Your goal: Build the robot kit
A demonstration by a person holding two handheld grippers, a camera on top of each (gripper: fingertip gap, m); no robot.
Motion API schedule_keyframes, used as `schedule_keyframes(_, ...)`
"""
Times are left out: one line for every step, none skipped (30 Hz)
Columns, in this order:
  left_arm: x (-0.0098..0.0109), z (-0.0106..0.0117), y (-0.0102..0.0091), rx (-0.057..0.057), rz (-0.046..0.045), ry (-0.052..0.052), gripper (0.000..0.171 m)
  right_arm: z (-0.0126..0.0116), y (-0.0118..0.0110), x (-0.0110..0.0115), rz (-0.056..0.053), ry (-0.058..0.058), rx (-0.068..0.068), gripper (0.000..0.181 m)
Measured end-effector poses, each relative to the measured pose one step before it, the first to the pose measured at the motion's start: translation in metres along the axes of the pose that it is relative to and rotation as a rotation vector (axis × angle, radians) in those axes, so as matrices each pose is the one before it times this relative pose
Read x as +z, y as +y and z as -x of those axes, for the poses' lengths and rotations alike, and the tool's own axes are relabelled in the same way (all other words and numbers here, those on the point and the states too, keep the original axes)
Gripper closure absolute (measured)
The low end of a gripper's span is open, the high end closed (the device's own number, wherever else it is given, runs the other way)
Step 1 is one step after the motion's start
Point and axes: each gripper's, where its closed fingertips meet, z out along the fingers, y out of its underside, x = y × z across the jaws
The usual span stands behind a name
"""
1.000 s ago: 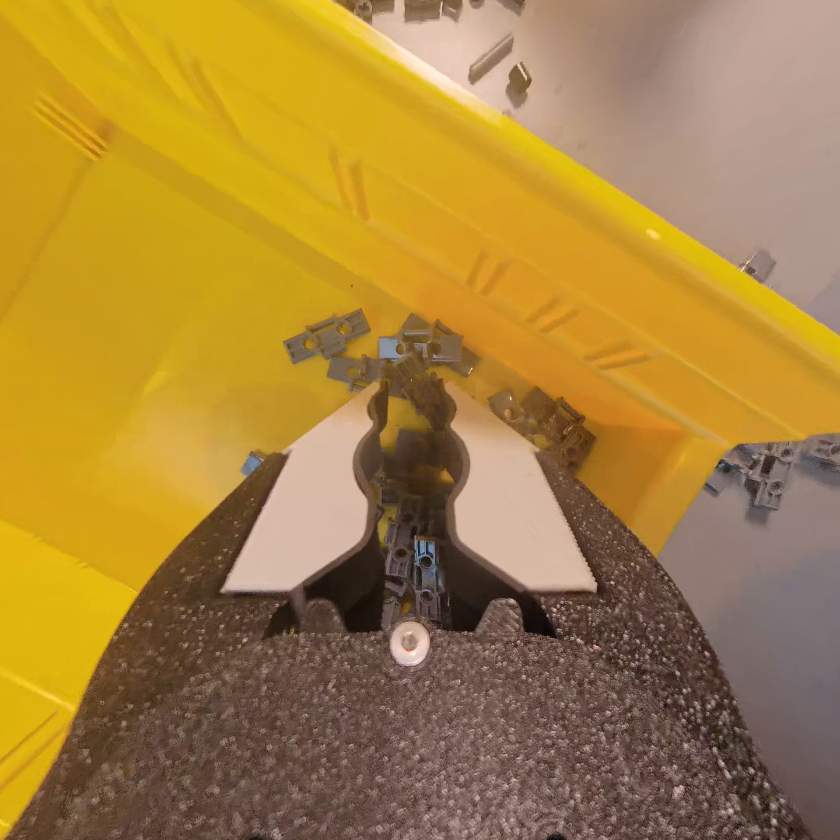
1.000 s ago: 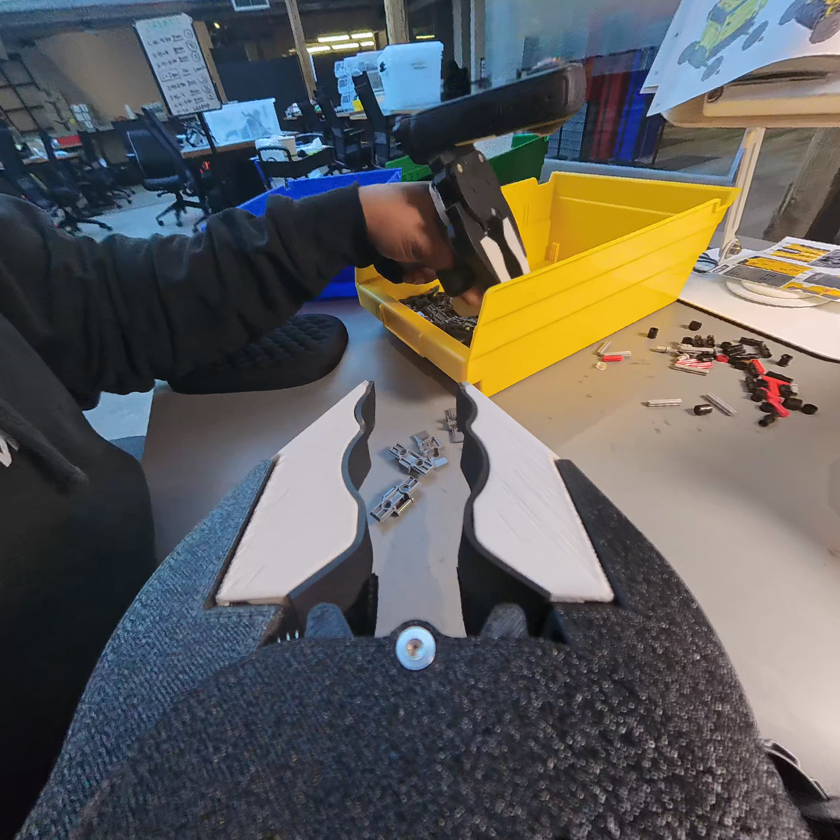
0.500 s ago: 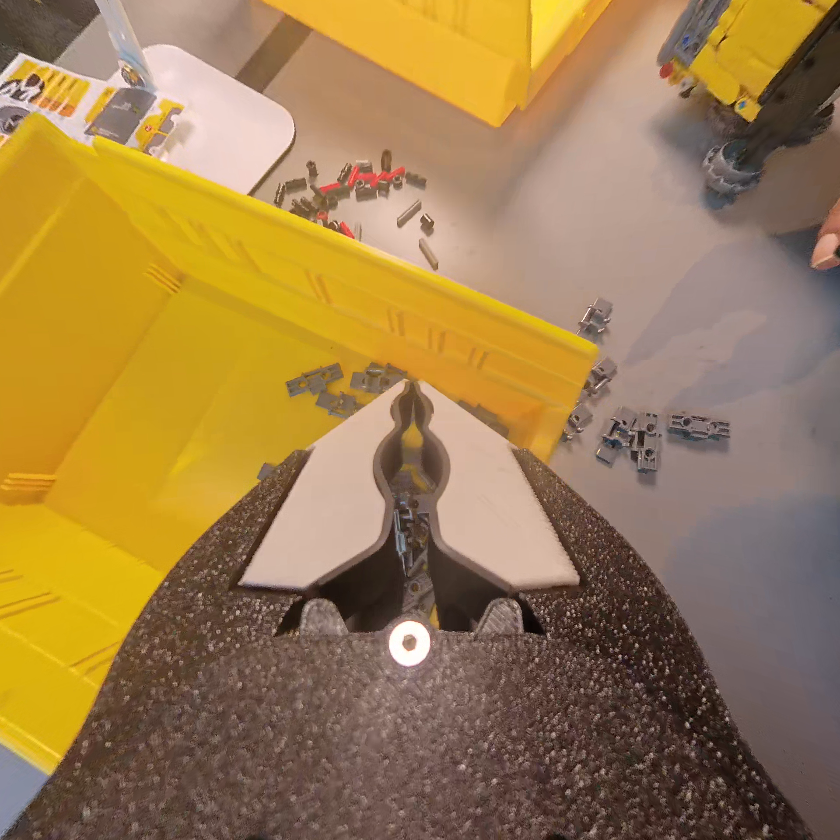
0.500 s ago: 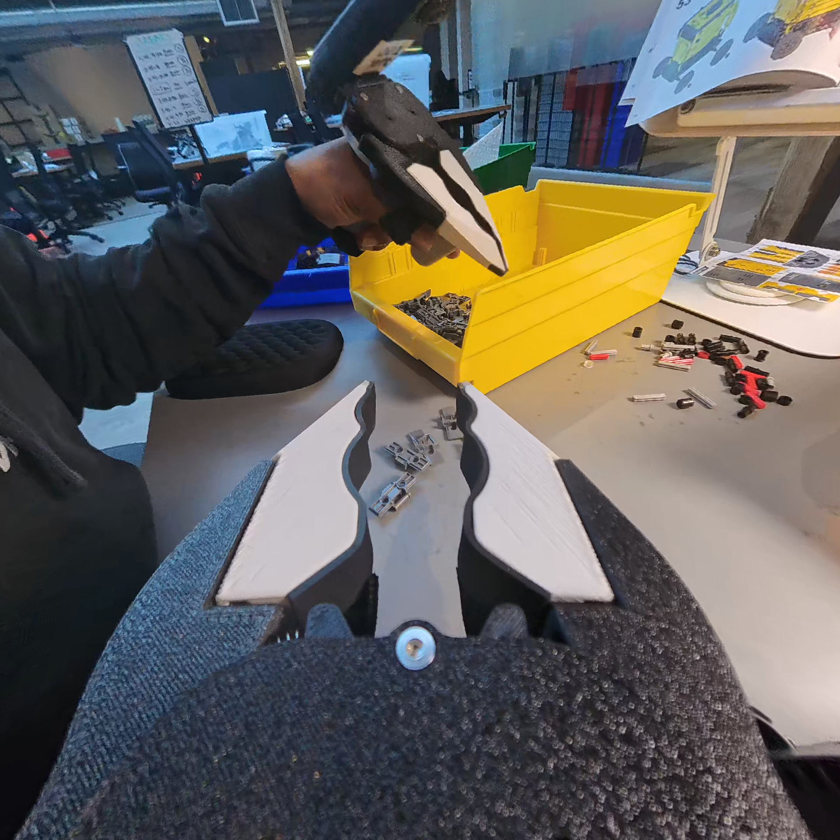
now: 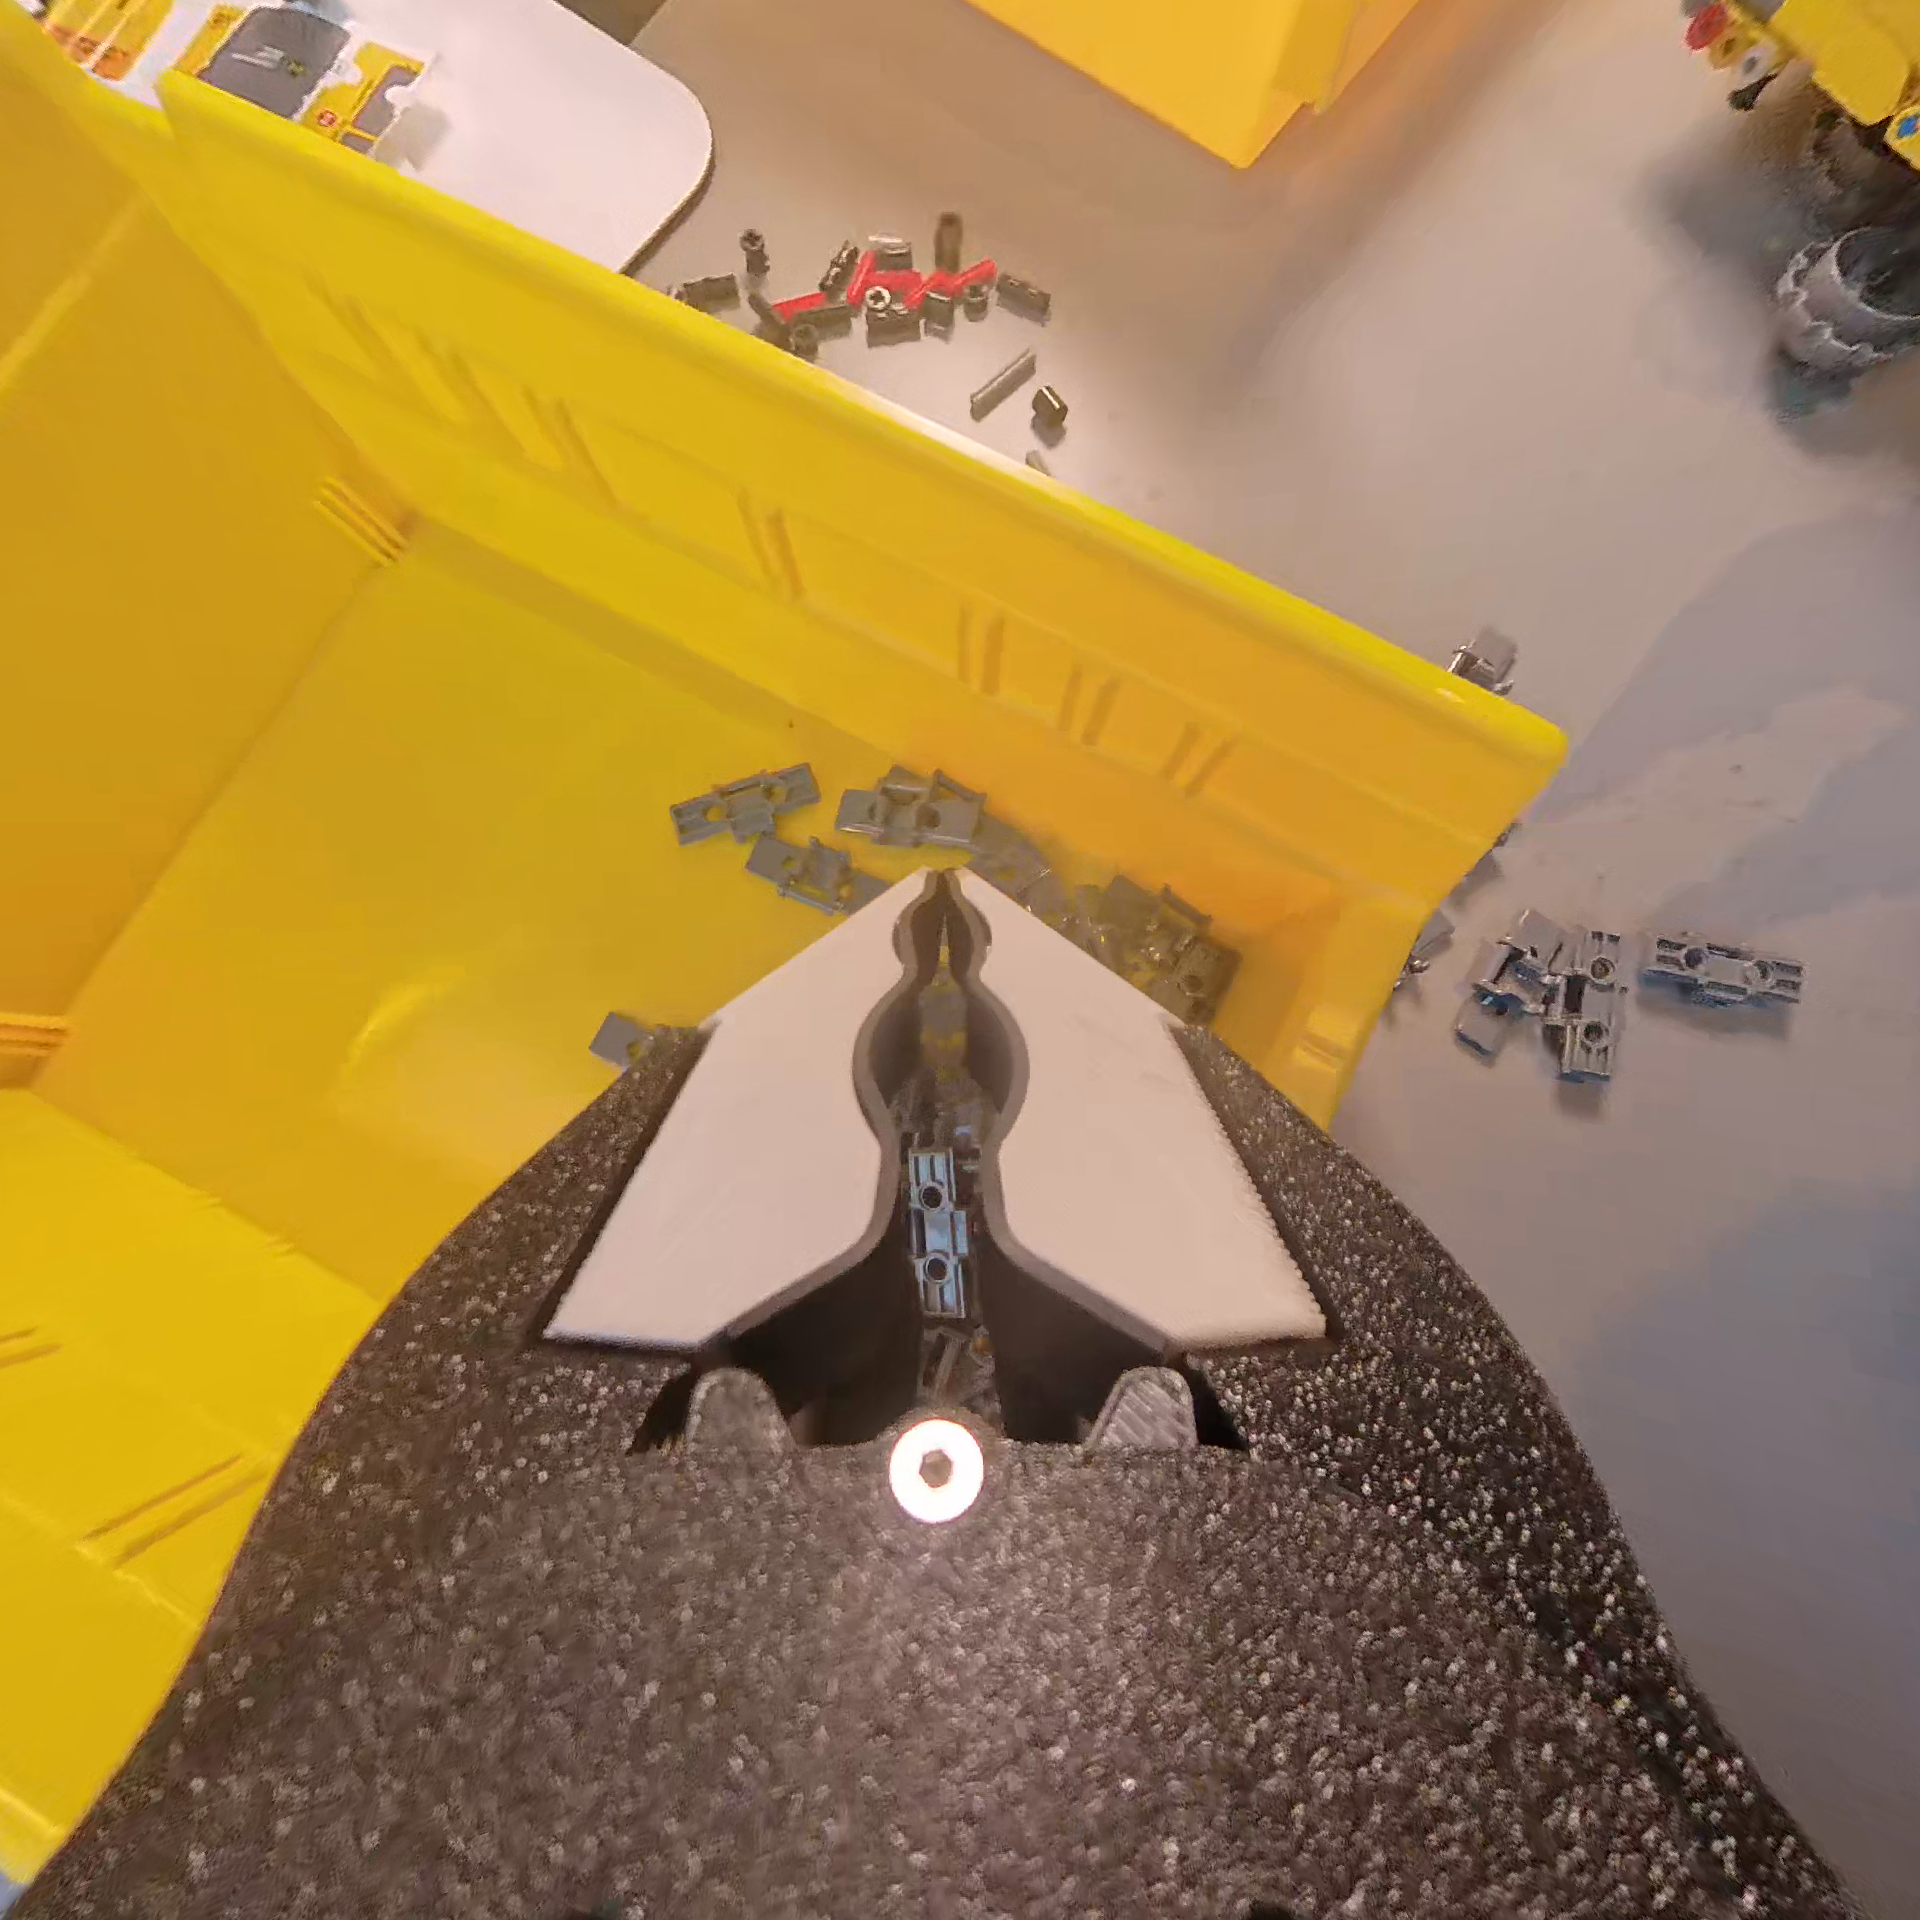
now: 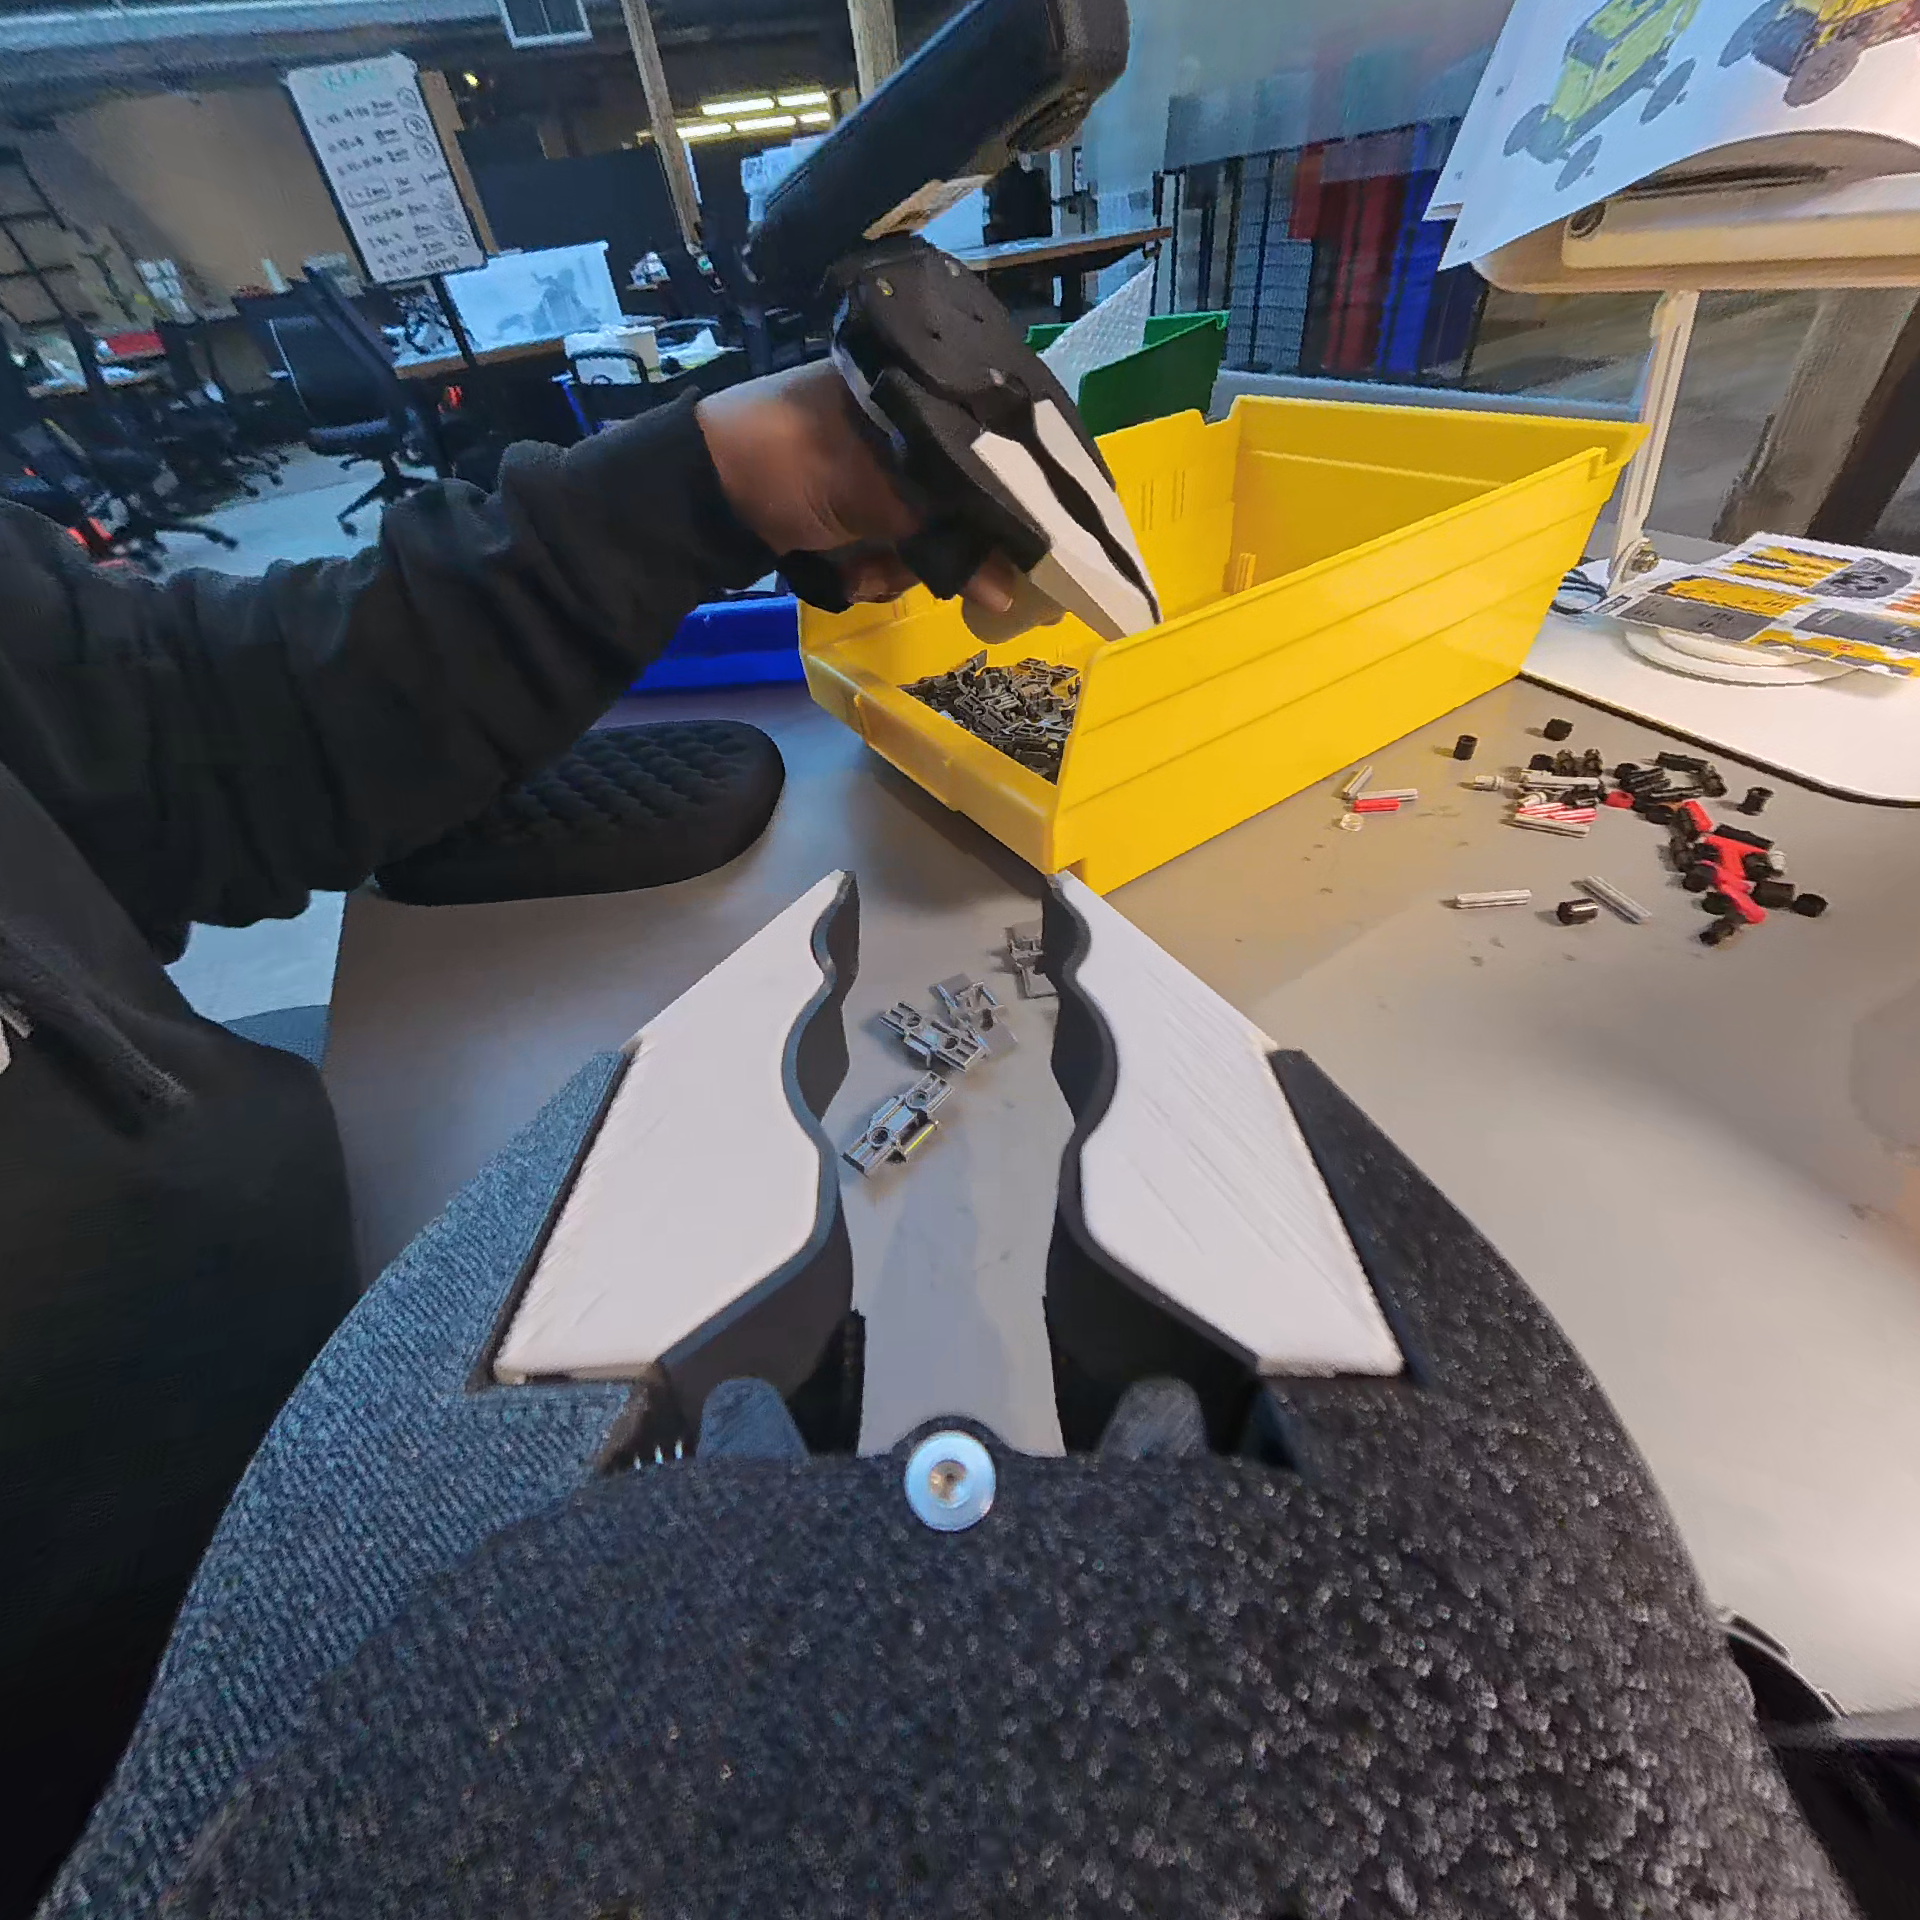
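Two grippers in view, both over a grey tabletop (image 6: pixel 1455 1091). Left gripper (image 5: pixel 943 883) hanging above the near corner of a yellow bin (image 5: pixel 1039 582), fingertips pressed together, nothing visibly pinched at the tips; whether a piece sits deeper between the fingers cannot be told, as the grey parts seen through the gap may lie on the bin floor below. Same left gripper (image 6: pixel 1127 613) seen from the right wrist view, held in a hand (image 6: pixel 821 488) with a black sleeve (image 6: pixel 364 665), pointing down over the bin's low front end. Inside the bin, a heap of small grey plastic connector pieces (image 5: pixel 904 816) against the side wall and corner. Right gripper (image 6: pixel 951 894) low over the table, fingers spread wide apart, holding nothing. Just ahead of it and between its fingers, a loose cluster of grey pieces (image 6: pixel 940 1029) lying on the tabletop, beside the bin's outer corner. Farther right on the table, a scatter of black and red pins (image 6: pixel 1683 831) with a few grey axles. Printed instruction sheets (image 6: pixel 1787 603) on a white board past the bin.
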Motion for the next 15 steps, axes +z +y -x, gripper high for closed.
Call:
schedule_keyframes(0.00170, 0.00108, 0.00091, 0.0032, 0.01198, -0.0003, 0.171, -0.00090, 0.00114, -0.00034, 0.0000, 0.0011, 0.0049, 0.146)
schedule_keyframes(0.00219, 0.00101, 0.00209, -0.0017, 0.01920, -0.0001, 0.171, -0.00067, 0.00140, 0.00020, 0.0012, -0.0006, 0.0062, 0.146)
schedule_keyframes(0.00327, -0.00102, 0.00414, -0.0099, 0.03228, 0.0140, 0.171, -0.00046, 0.00155, 0.00056, 0.0021, -0.0016, 0.0067, 0.146)
schedule_keyframes(0.00421, -0.00057, 0.00378, -0.0072, 0.03093, 0.0112, 0.171, -0.00022, 0.00133, 0.00081, 0.0014, -0.0028, 0.0052, 0.146)
schedule_keyframes(0.00431, 0.00096, 0.00199, -0.0006, 0.01950, -0.0018, 0.165, 0.00001, 0.00103, 0.00114, 0.0009, -0.0041, 0.0033, 0.146)
schedule_keyframes(0.00420, -0.00024, 0.00210, 0.0049, 0.02124, 0.0034, 0.161, 0.00012, 0.00074, 0.00121, 0.0018, -0.0050, 0.0013, 0.146)
schedule_keyframes(0.00422, -0.00161, 0.00239, 0.0109, 0.02431, 0.0100, 0.157, 0.00020, 0.00042, 0.00100, 0.0018, -0.0039, -0.0008, 0.146)
schedule_keyframes(0.00388, -0.00072, 0.00173, 0.0146, 0.02035, 0.0031, 0.154, -0.00005, -0.00020, 0.00070, 0.0005, -0.0027, -0.0021, 0.146)
schedule_keyframes(0.00348, -0.00051, 0.00188, 0.0198, 0.02161, 0.0014, 0.153, -0.00010, -0.00048, 0.00035, -0.0006, -0.0019, -0.0023, 0.146)
schedule_keyframes(0.00350, -0.00099, 0.00231, 0.0264, 0.02490, 0.0047, 0.151, -0.00027, -0.00058, 0.00003, -0.0009, -0.0013, -0.0014, 0.146)
schedule_keyframes(0.00342, 0.00007, 0.00199, 0.0280, 0.02266, 0.0005, 0.149, -0.00054, -0.00048, -0.00031, -0.0019, -0.0006, -0.0001, 0.146)
schedule_keyframes(0.00349, 0.00120, 0.00212, 0.0222, 0.02160, -0.0037, 0.149, -0.00072, -0.00028, -0.00043, -0.0017, -0.0005, 0.0020, 0.146)
schedule_keyframes(0.00336, 0.00116, 0.00186, 0.0140, 0.02067, 0.0004, 0.150, -0.00082, 0.00020, -0.00044, -0.0009, -0.0002, 0.0032, 0.146)
schedule_keyframes(0.00180, -0.00041, 0.00008, 0.0101, 0.00859, 0.0111, 0.151, -0.00089, 0.00035, -0.00043, -0.0006, 0.0009, 0.0034, 0.146)
schedule_keyframes(-0.00016, -0.00151, -0.00134, 0.0083, -0.00104, 0.0169, 0.156, -0.00096, 0.00059, -0.00037, 0.0005, 0.0018, 0.0032, 0.146)
